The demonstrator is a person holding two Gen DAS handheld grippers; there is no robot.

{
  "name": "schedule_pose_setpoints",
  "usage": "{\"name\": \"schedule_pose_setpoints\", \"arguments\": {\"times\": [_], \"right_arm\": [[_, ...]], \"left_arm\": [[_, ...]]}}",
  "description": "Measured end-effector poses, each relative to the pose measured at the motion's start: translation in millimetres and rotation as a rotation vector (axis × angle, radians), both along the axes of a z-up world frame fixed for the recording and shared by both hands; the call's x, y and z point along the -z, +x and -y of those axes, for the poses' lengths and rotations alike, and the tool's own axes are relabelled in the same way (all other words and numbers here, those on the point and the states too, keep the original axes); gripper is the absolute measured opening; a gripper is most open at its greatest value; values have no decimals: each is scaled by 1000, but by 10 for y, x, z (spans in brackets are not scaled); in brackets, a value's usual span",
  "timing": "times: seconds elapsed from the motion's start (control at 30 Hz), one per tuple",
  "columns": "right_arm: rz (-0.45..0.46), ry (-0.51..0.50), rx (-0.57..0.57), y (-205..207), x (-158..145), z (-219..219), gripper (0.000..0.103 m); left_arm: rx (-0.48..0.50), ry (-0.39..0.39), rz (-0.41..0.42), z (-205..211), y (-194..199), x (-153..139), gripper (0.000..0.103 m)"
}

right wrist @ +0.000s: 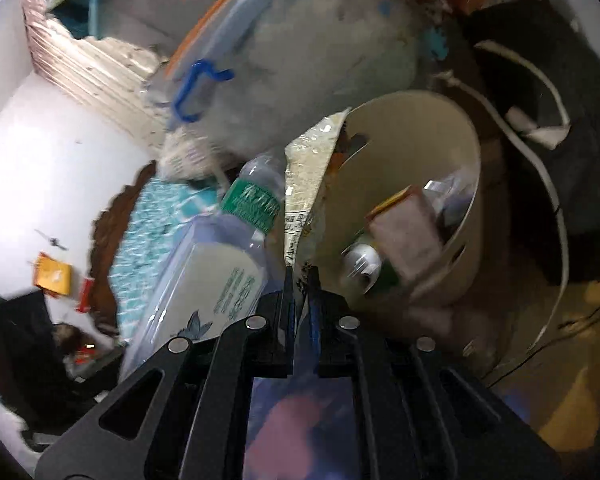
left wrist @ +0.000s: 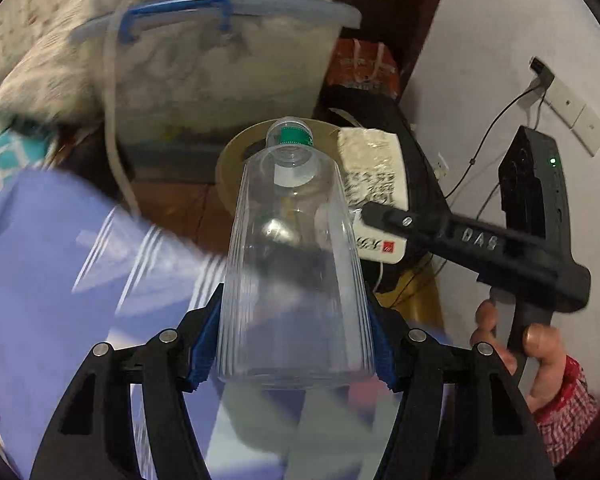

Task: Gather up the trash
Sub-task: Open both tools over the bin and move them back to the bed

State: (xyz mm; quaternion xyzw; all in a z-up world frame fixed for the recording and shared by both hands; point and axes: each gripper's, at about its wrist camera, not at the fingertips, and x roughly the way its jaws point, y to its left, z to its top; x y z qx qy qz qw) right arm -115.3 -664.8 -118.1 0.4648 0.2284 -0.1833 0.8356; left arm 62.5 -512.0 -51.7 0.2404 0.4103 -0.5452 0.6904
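Observation:
A clear plastic bottle (left wrist: pixel 296 260) with a green label is clamped at its base between the blue pads (left wrist: pixel 204 344) of my left gripper (left wrist: pixel 296 296). Its neck points at the beige bin (left wrist: pixel 228 160). In the right wrist view the bottle (right wrist: pixel 252 204) lies just left of the bin (right wrist: pixel 400 140). My right gripper (right wrist: pixel 300 276) is shut on a thin printed wrapper (right wrist: pixel 304 168), which stands up from its tips at the bin's near rim. From the left wrist view, the right gripper (left wrist: pixel 370 212) holds that wrapper (left wrist: pixel 372 168) beside the bottle's neck.
The bin holds a carton (right wrist: pixel 408 224) and a can (right wrist: pixel 360 260). Behind it stands a clear storage box (left wrist: pixel 220 60) with blue latches. A lilac cloth (left wrist: pixel 60 260) lies left, a black bag (left wrist: pixel 380 120) and a wall with sockets (left wrist: pixel 572 108) and cables right. A hand (left wrist: pixel 540 352) grips the right tool.

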Motion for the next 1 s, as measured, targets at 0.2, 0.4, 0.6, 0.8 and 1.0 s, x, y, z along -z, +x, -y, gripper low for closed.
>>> {"name": "schedule_pose_setpoints", "arguments": {"times": [0.2,0.4,0.6,0.8,1.0], "right_arm": [[-22,23,45,-63,129,112,16],[-12,-73,97,-157,34,39,75],[47,-98,88,-99,-226,-177,75],[96,-103,-39,234,-398,-831,75],[42,-82,-325,995,-345,-1726,67]], "left_arm": [[-100,7,91,427,162,-70,84],[-178,-92,46,-93,288,-336,84],[-313,-198,-6,-1215,420,-524,84],[-579,-243,31,-2733,643,-591,84],[-865,-163,8,-4018,918,-263,83]]}}
